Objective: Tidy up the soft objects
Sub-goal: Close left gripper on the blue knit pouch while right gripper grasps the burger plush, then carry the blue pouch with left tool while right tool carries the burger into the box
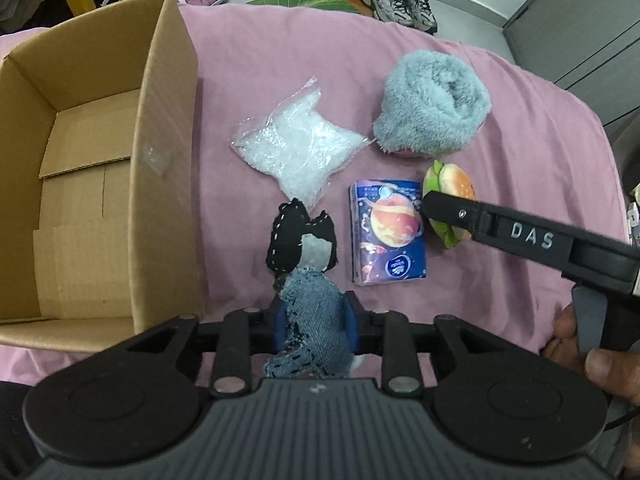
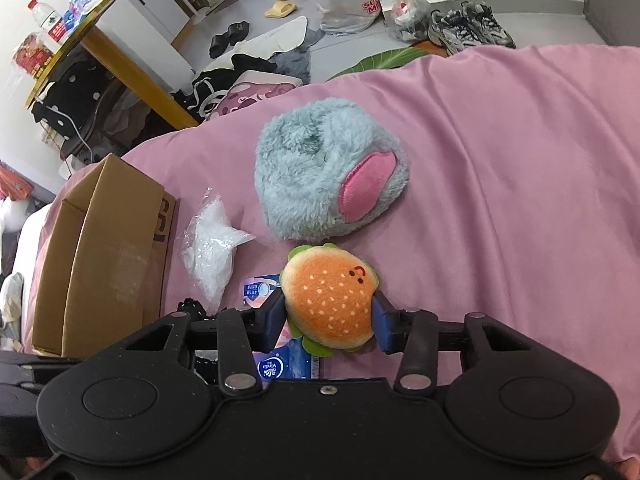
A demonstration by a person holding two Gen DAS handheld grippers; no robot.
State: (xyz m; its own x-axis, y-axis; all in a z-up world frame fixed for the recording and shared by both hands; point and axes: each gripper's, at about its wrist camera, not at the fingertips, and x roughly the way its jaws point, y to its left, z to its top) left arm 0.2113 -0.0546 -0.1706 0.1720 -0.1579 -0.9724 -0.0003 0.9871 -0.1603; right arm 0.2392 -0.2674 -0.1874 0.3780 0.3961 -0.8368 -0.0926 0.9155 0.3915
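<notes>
between the left gripper (image 1: 316, 320) fingers sits a clamped denim doll (image 1: 310, 328), while the right gripper (image 2: 330, 316) squeezes a burger plush (image 2: 330, 304); either soft toy may slip free.

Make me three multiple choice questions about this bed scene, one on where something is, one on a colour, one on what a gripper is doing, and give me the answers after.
1. Where is the bag of white beads?
A. inside the cardboard box
B. on the pink sheet between the box and the fluffy toy
C. on the floor

2. What colour is the patch on the fluffy blue-grey toy?
A. pink
B. yellow
C. black

3. What is the left gripper doing?
A. hanging open over the box
B. closed on the denim doll
C. closed on the tissue pack

Answers: 
1 B, it lies on the sheet to the right of the cardboard box. 
2 A, a pink oval shows on its side. 
3 B, the denim doll sits between its fingers.
</notes>
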